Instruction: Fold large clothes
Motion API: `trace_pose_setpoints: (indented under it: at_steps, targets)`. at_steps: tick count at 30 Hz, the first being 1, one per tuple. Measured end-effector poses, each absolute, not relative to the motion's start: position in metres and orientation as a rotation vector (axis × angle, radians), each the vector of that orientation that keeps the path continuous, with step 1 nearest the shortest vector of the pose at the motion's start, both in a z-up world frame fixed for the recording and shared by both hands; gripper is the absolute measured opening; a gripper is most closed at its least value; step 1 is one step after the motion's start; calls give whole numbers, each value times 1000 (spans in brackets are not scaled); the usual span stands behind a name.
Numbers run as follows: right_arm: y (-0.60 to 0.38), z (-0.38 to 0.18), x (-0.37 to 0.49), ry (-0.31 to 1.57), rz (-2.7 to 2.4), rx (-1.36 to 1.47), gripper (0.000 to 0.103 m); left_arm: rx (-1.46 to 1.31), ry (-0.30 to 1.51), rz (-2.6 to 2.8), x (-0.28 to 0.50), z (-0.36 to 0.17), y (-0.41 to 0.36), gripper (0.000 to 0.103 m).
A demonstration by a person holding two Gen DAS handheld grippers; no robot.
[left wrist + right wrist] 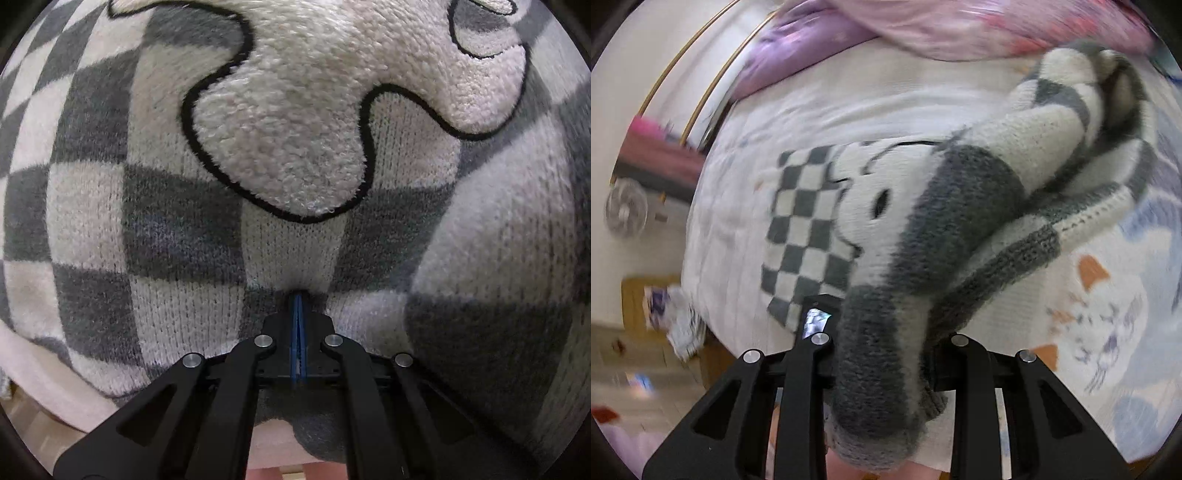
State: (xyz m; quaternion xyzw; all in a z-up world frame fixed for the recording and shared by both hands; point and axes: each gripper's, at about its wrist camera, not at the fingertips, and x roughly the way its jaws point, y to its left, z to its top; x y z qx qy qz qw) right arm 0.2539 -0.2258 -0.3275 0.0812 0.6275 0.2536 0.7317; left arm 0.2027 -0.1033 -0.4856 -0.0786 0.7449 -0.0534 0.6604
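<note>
The checkered sweater [295,166] filled nearly all the left wrist view, pressed against the left gripper [297,306], leaving open room only at the near left edge. In the right wrist view its bunched sleeve [882,354] blocked the right gripper [879,332]; bare bedsheet [1071,314] lay free to the right, a pink quilt [960,26] far.

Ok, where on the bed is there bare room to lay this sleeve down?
In the right wrist view, bare bedsheet lies left of the checkered sweater, toward the bed's edge, and printed sheet lies open to its right. The top is crowded by the pink-purple bedding. The left wrist view shows almost only sweater.
</note>
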Motion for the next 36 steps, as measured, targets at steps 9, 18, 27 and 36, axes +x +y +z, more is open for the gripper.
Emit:
trace_pose_setpoints:
  at_steps: [9,18,27,36]
  targets:
    - [-150,-327,252,1439,646,7,26,-443,1652,-228,170,-482,-54,2]
    - [-61,-330,255,1470,733,-64,26,-511,1556,-91,143,-411,81,0]
    - [28,-400,258,1555,768,-41,26,-428,1497,71,132,-375,207,0]
    - [57,-451,279,1655,798,215,94,-429,1475,154,134,-360,250,1]
